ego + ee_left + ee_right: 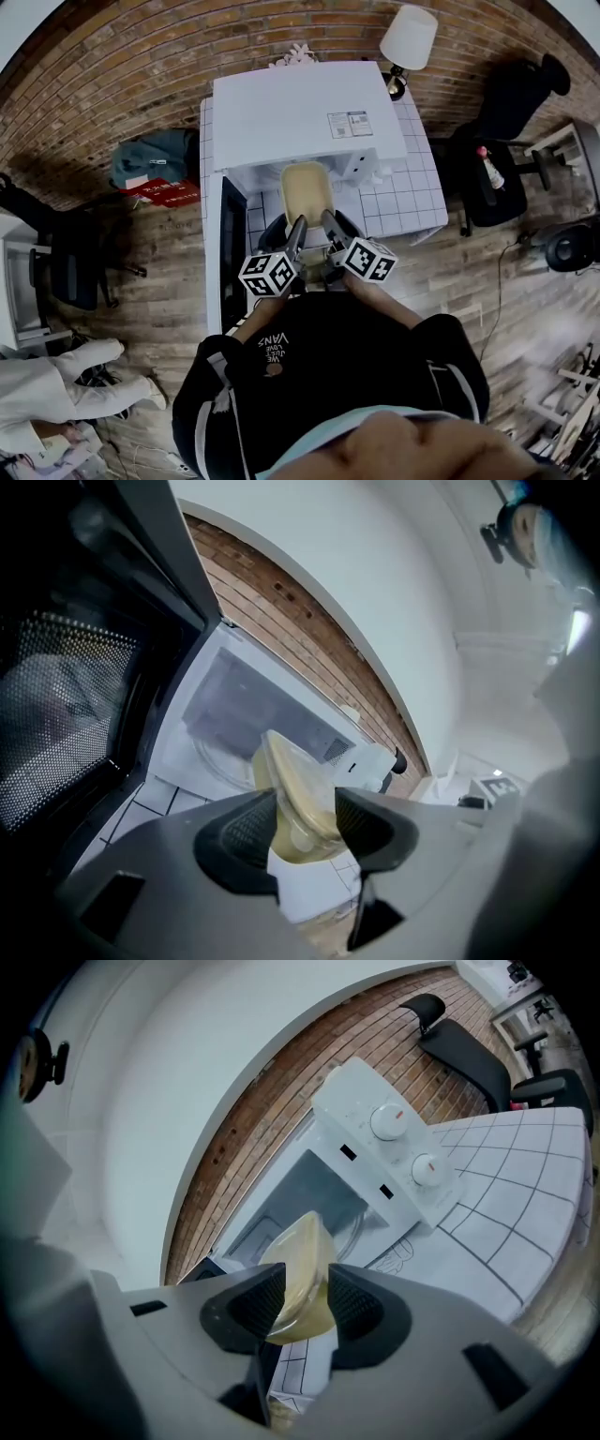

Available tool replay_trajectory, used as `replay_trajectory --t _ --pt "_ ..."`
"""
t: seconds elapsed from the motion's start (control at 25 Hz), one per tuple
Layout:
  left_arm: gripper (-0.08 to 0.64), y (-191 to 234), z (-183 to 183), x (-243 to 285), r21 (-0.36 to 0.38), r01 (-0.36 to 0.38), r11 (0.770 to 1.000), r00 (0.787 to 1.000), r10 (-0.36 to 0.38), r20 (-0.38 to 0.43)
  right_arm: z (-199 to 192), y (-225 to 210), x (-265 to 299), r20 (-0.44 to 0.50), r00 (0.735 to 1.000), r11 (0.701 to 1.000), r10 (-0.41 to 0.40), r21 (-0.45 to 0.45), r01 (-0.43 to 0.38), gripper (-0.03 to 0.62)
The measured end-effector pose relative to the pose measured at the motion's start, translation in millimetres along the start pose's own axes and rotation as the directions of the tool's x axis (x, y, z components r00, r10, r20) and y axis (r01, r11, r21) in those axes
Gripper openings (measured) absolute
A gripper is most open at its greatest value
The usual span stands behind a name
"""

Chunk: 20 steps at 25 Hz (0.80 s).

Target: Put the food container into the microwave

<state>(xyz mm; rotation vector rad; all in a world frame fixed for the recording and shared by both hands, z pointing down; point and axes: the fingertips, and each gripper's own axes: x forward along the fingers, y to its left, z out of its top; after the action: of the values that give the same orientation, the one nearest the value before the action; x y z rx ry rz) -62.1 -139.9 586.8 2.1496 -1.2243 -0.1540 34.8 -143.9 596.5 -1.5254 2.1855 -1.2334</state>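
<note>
A pale yellow food container point(307, 192) with a clear lid hangs in front of the white microwave point(295, 111), at the mouth of its open cavity. My left gripper point(298, 225) is shut on the container's near left rim. My right gripper point(328, 220) is shut on its near right rim. In the left gripper view the container point(298, 803) sits pinched between the dark pads, with the cavity point(248, 714) behind it. In the right gripper view the container point(302, 1274) is pinched the same way, and the microwave's two knobs point(386, 1121) show to its right.
The microwave door point(230, 246) swings open to the left, and its mesh window point(56, 714) fills the left of the left gripper view. The microwave stands on a white tiled table point(412, 192). A lamp point(407, 42) is behind it. A seated person's legs point(56, 375) are at lower left.
</note>
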Motion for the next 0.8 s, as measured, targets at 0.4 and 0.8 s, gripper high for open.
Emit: replay_trajectory --t 0.4,0.8 --pt "0.201 9 4 26 -0.026 -0.084 0.996 0.996 0.084 0.028 16 -11 30 -0.086 0.996 0.999 0.037 -0.020 -0.039 0.124" --pt "0.201 24 -2 39 -0.043 -0.137 0.990 0.990 0.138 0.020 13 -23 51 -0.168 0.984 0.997 0.053 -0.039 -0.060 0.124"
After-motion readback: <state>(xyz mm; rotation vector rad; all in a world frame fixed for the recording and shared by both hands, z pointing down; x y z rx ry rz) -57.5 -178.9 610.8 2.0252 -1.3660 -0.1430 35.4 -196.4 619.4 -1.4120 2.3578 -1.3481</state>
